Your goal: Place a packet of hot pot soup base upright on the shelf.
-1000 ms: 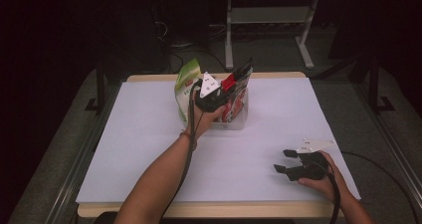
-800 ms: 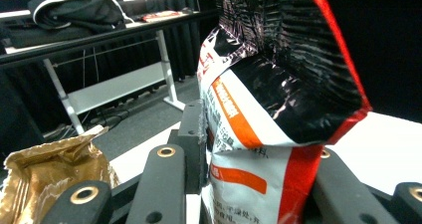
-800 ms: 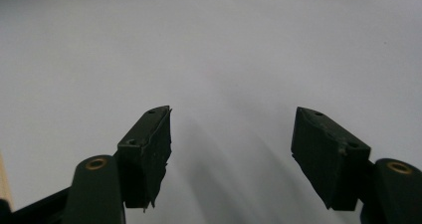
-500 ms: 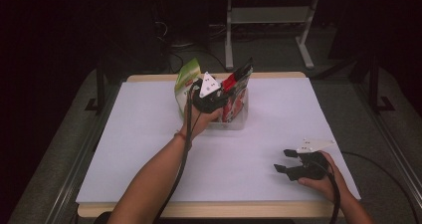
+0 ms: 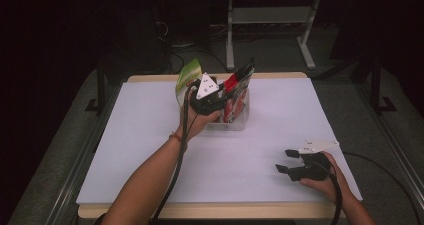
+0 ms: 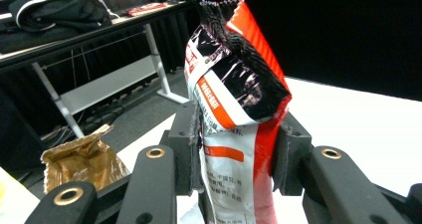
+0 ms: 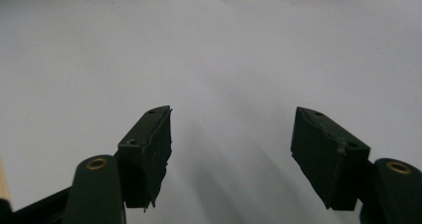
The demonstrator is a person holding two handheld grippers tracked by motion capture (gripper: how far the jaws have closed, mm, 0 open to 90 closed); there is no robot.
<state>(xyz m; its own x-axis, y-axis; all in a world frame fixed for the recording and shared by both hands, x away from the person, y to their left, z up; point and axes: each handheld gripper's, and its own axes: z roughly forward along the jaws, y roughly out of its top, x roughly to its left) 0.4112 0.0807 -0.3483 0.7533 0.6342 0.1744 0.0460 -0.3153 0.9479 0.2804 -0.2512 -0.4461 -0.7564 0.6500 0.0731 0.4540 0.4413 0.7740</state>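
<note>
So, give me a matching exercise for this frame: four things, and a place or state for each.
Things:
1. red bag
2. gold bag
3. right gripper
4. clear bin

Places or states:
A. open, nothing between its jaws
B. far middle of the table, bags standing in it
C. between the left gripper's jaws
D. crumpled top, beside the left gripper

Pairs: 1-C, 2-D, 3-A, 4-B

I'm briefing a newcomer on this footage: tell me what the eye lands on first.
First is the red, black and white snack bag, standing upright between the jaws of the left gripper, which have just been opening, at the clear bin at the far middle of the white table. A green bag leans beside it. Near the front right edge, the right gripper rests open with nothing between its jaws.
</note>
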